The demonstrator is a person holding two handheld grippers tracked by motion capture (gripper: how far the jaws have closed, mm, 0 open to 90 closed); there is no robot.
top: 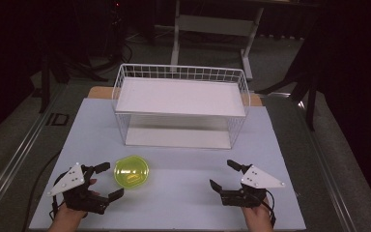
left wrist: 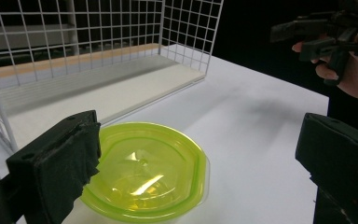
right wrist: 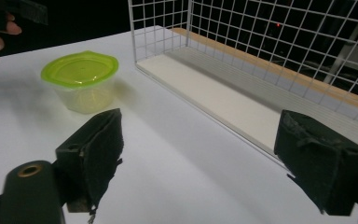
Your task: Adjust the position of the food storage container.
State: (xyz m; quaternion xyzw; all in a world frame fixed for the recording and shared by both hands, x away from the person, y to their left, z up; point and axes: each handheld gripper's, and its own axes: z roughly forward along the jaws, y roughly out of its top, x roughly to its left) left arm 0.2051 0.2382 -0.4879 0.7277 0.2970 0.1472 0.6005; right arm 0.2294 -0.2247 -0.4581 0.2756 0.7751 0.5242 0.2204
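Both tools released: left tool (top: 105, 181) near-left just beside lidded green container (top: 131, 172), apparently not touching, right tool (top: 226, 175) near-right, wire basket (top: 181, 72) far.

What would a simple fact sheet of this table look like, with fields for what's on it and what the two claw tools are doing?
Surface: white table
Container: lidded green tub, standing upright on the table near the left gripper
Rack: white wire shelf, two levels, both bare
Left gripper: open, tub just ahead, not touching
Right gripper: open, holding nothing
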